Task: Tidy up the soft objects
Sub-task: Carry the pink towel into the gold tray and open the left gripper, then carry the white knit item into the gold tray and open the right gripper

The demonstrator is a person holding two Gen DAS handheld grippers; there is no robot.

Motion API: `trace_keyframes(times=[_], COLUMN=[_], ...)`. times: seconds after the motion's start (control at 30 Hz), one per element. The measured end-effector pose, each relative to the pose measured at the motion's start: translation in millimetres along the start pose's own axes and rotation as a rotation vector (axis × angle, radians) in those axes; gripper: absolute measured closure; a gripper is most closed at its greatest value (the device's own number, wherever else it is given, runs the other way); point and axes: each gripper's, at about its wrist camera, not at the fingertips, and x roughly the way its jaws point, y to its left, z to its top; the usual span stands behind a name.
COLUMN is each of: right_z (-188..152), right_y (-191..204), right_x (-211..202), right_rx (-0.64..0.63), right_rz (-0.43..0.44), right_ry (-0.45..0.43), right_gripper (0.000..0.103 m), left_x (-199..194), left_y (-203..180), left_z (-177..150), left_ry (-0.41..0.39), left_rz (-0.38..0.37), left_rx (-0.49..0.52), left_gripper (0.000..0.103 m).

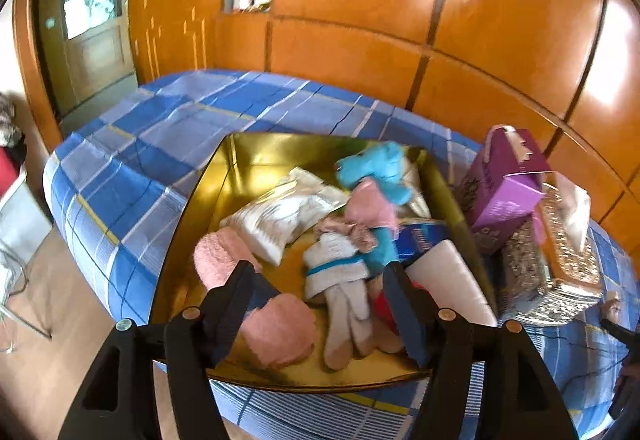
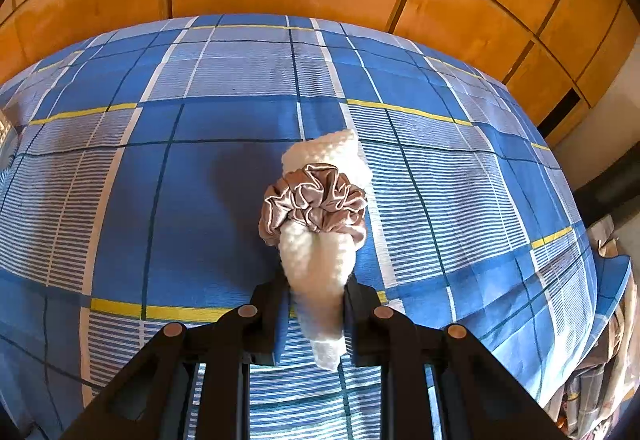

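My left gripper (image 1: pixel 320 268) hangs open over a shallow gold box (image 1: pixel 224 168) on the bed. In the box lie a pink fuzzy sock (image 1: pixel 280 332) close to the left finger, a second pink piece (image 1: pixel 218 260), pale socks with a blue band (image 1: pixel 340 272), a blue plush toy (image 1: pixel 376 168) and a white packet (image 1: pixel 280 216). Nothing is pressed between the left pads. My right gripper (image 2: pixel 316 284) is shut on a rolled white knitted cloth (image 2: pixel 316 260) with a brown satin scrunchie (image 2: pixel 316 200) around it, held above the sheet.
The bed carries a blue plaid sheet (image 2: pixel 160 200). A purple carton (image 1: pixel 504 184) and a glittery tissue box (image 1: pixel 560 264) stand right of the gold box. Orange wooden wardrobe panels (image 1: pixel 400 0) back the bed. A door (image 1: pixel 92 20) is at far left.
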Motion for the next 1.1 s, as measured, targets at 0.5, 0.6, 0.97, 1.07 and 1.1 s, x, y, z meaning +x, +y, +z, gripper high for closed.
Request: trace_keyframes(times=[0.5,0.6,0.97,1.07,1.1], right_z=[6.4,7.6,25.6,33.7,37.9], right_y=[-7.7,-5.1,12.5,23.8,29.8], right_x=[1.9,1.7,3.6,4.5,3.5], right_rx=[0.080,0.080,0.071,0.071,0.067], right_rz=[0.065,0.067,0.149,0.188,0.206], right_ry=[0.032,0.034,0.073,0.089,0.090], right_gripper=[0.083,0.083,0.083,0.083,0.083], left_x=[-19.0,-18.0,-18.5,-17.3,-16.6], left_y=[-46.5,-48.8,-52.6,-52.8,-52.7], left_z=[-5.2,-6.5,-11.4,-13.8,-14.3], left_ry=[-0.030,-0.024,-0.022,-0.016,-0.014], left_rz=[-0.072,-0.082,-0.100,-0.103,-0.103], left_rx=[0.124,0.129,0.146,0.154,0.155], left_gripper=[0.036,0.036,0.036,0.036,0.036])
